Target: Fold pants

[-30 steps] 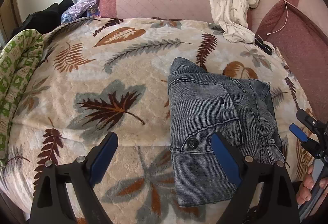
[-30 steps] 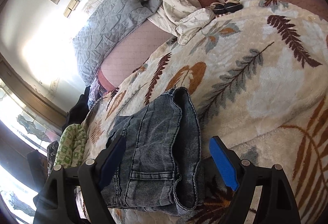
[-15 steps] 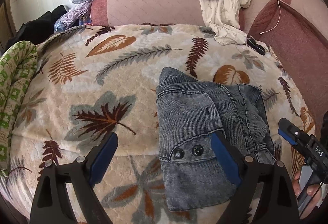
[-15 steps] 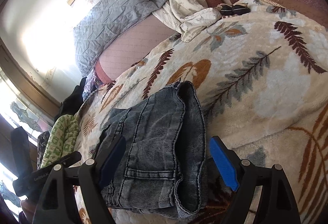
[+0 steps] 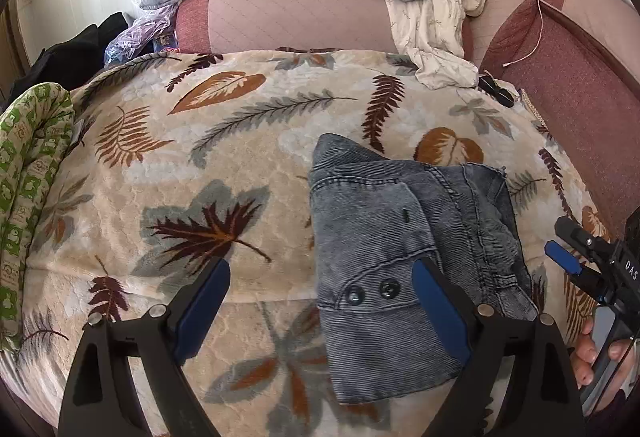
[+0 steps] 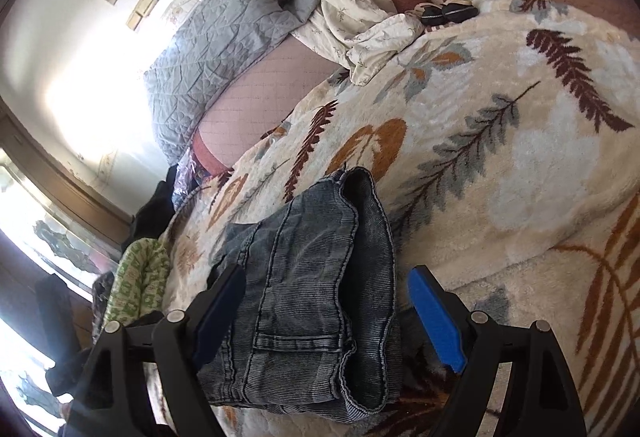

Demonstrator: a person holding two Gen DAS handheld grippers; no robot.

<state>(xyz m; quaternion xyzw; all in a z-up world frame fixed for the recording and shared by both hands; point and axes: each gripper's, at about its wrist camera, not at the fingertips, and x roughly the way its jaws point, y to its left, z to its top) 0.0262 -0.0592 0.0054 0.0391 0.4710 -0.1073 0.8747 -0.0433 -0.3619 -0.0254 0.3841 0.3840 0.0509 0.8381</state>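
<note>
Pants [image 5: 404, 249], grey denim, lie folded into a compact bundle on the leaf-print blanket [image 5: 224, 165] covering the bed. Left claw [image 5: 320, 309] stands wide open, holding nothing. Right claw [image 6: 328, 317] likewise gapes above the bundle, pads clear of the fabric.

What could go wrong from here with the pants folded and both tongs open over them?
1. The folded pants lie in a loose bundle on the plush leaf blanket; a tong fingertip dragging across could undo the fold.
2. The right tongs stand wide over the bundle; closing now may catch just the top layer.
</note>
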